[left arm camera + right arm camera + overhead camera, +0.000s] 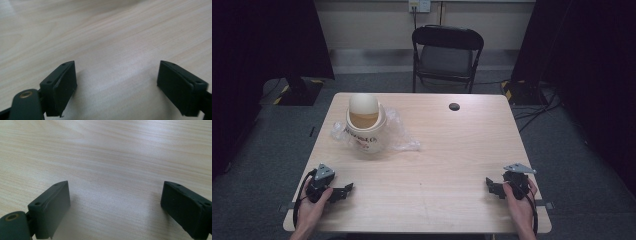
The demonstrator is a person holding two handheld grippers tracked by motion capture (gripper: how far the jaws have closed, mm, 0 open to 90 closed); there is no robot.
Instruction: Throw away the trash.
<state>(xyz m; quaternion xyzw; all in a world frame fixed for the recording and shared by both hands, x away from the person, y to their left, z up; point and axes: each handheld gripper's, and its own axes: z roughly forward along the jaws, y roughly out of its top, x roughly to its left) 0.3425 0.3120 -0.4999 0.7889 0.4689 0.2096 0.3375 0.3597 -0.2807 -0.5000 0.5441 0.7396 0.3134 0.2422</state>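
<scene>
A cream ceramic jar (366,131) with its domed lid stands untouched on crumpled clear plastic (399,134), upper left of the table; left gripper (343,192) and right gripper (490,184) rest near the bottom edge, jaws spread, empty.

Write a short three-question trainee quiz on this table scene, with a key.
1. True or false: the left gripper is shut on the cream bin.
2. What lies under and around the bin? A) clear plastic bag B) towel C) tray
3. What stands beyond the table?

Key: 1. False; its jaws are open over bare wood, as are those of the right gripper. 2. A, the clear plastic bag. 3. A black folding chair.
</scene>
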